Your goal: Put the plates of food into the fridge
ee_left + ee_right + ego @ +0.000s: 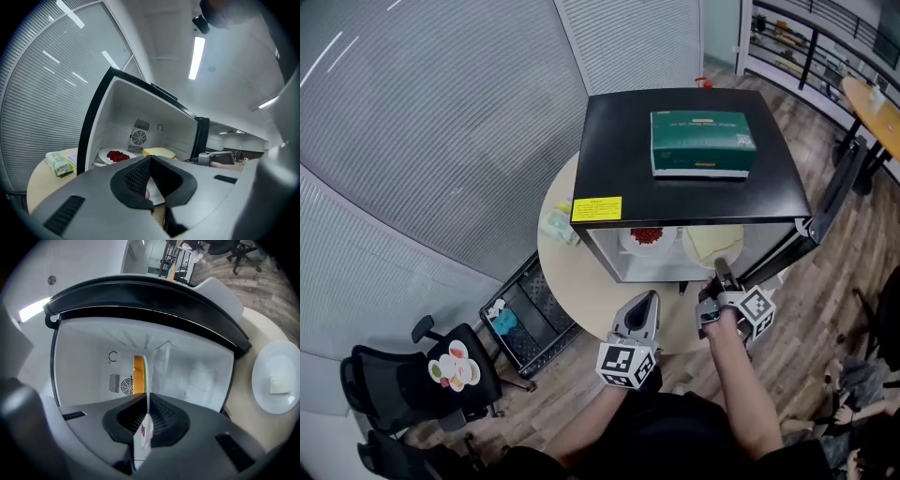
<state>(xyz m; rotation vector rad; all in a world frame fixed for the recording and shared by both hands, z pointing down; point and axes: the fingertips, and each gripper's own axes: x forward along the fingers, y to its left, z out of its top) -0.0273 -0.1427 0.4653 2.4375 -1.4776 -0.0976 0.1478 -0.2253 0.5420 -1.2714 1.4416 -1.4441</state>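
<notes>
The small black fridge [619,141] stands open on a round table [572,272]. Inside it, a plate of red food [647,236] lies at the left and a plate of yellow food [712,242] at the right. My right gripper [722,270] reaches to the fridge mouth and is shut on the near rim of the yellow-food plate [139,376], whose edge runs between the jaws of the right gripper [143,427]. My left gripper [649,298] hangs in front of the fridge, shut and holding nothing. The left gripper view shows both plates [117,155] beyond the left gripper [151,187].
A green box [703,142] lies on the fridge top. The fridge door [834,202] swings out to the right. A tissue pack [555,225] lies on the table left of the fridge. Another white plate [276,380] holding a pale piece sits on the table. A crate [520,319] and chair [422,375] stand lower left.
</notes>
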